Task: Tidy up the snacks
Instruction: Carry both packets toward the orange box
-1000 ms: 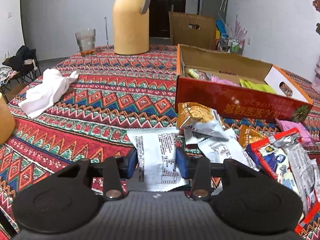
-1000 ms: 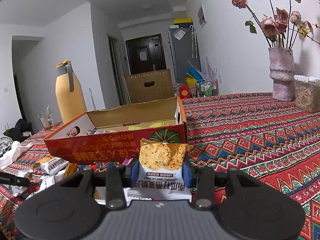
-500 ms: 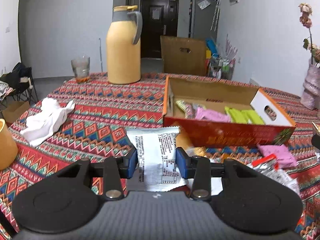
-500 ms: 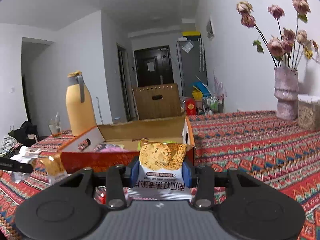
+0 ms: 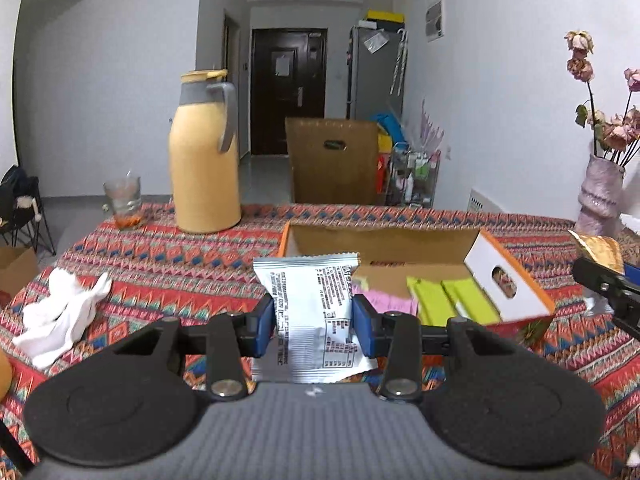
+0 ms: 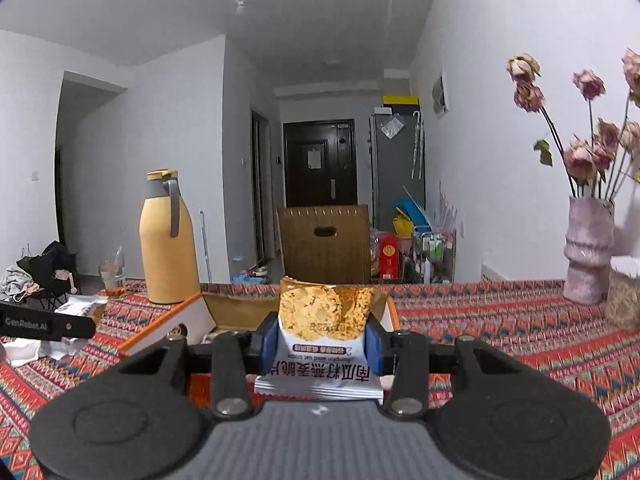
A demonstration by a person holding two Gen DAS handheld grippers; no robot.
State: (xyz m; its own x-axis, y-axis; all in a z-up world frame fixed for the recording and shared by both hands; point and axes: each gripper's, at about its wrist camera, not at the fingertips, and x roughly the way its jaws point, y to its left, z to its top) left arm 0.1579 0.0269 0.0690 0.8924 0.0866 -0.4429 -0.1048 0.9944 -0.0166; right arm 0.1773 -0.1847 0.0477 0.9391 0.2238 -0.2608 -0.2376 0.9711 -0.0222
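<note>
Carry step: a white printed snack packet is pinched in the left gripper jaws, an oat-crisp packet in the right gripper. Both are held near the open orange cardboard box; release inside is called for next.

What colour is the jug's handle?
Grey, on a yellow jug; clearest in the left wrist view.
</note>
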